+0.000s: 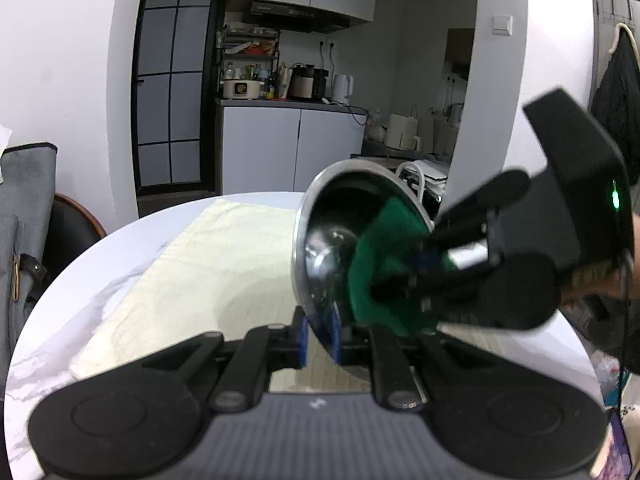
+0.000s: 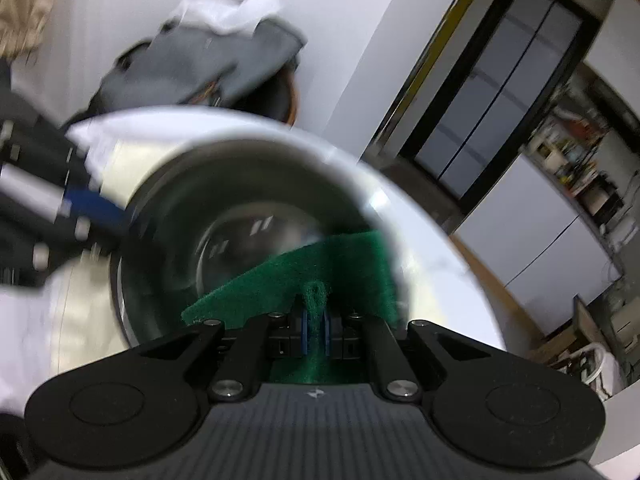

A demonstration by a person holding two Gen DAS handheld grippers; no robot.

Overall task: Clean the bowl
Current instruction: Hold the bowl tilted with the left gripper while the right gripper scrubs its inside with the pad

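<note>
Both jaws engaged: left pinches bowl (image 1: 320,264) rim, right clamps scouring pad (image 2: 320,276) inside.

Both claws are black plastic with ribbed grey housings, round pivot discs and silver screws. The left claw (image 1: 320,338) has blue pads, as does the right claw (image 2: 316,330), whose casing shows a green light.

Right gripper (image 2: 316,334) has its blue pads pinched tight on a green scouring pad (image 2: 320,272), which lies inside the steel bowl (image 2: 224,216). The bowl's tipped toward the camera, blurred, above the white round table (image 2: 452,264). Left gripper (image 2: 96,204) clamps the bowl's rim from the left.
</note>
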